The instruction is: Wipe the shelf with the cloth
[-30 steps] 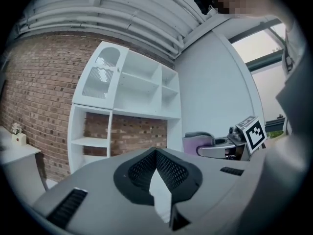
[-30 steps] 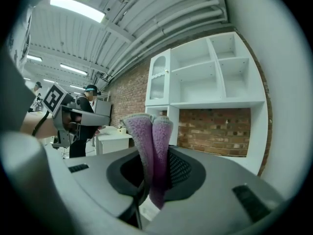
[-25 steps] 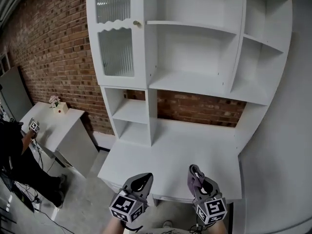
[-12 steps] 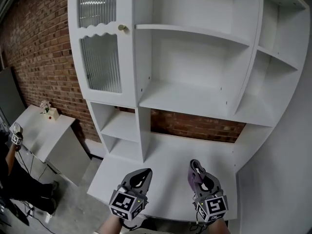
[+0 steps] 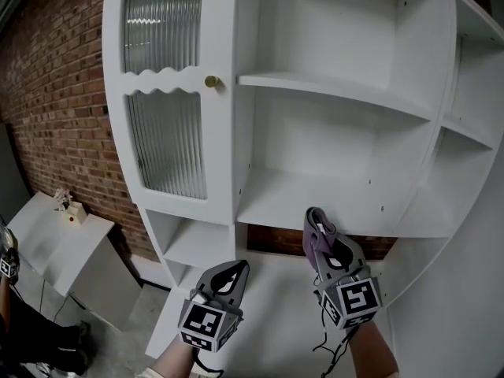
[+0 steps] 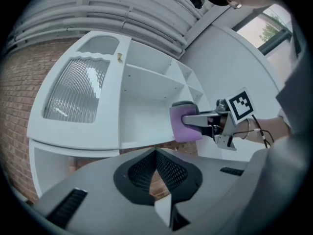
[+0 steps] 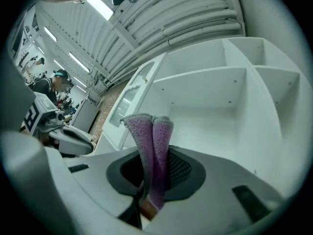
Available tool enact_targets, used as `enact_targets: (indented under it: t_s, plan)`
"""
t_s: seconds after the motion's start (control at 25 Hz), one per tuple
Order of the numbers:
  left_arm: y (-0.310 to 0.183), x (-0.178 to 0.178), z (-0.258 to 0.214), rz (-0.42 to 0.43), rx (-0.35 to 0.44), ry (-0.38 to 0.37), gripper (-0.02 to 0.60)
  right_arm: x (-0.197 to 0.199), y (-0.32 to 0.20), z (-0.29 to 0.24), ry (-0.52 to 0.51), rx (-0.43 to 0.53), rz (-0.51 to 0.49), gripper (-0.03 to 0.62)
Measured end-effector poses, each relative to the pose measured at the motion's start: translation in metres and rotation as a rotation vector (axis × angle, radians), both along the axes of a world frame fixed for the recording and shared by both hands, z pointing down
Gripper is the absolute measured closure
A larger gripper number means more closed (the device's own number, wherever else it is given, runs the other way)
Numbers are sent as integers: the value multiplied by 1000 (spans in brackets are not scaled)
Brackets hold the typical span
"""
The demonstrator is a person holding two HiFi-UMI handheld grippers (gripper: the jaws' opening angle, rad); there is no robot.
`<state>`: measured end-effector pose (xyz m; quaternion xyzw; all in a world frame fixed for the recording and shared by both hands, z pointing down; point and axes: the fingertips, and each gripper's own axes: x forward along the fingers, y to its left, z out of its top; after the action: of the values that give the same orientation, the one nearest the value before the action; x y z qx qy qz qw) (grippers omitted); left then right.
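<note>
The white shelf (image 5: 315, 199) looks unwiped, with nothing touching it. The right gripper (image 5: 316, 225) hangs just before its near edge, fingers clamped on the folded purple cloth (image 5: 311, 242). The left gripper (image 5: 230, 277), lower left, has its fingers closed and empty. All the wiping remains.

No legible text, brand, number or sign was found on any surface in view. The only printed marks are black-and-white square patterns on the marker cube (image 5: 206, 326) of the left gripper (image 5: 228, 268) and on the marker cube (image 5: 356, 301) of the right gripper (image 5: 321, 239). These are coded patterns, not readable characters.
</note>
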<state>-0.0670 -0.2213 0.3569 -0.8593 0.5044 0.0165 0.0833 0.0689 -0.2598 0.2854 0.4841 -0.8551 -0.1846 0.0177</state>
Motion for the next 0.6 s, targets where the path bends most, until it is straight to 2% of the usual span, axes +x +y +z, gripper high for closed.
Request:
enact_targets:
  t_s: [0.16,0.32,0.6]
  plan:
    - [-27,-22,-35,-6,60,14,569,-44,-48,-58,16,50,-17,516]
    - [-47,-44,-57,-17,89,23,569,-86,-96,-100,-27,33,-63,516]
    - [-70,-66,-69,-14,105,29,569,-113,-184,-154,-56,25,5,516]
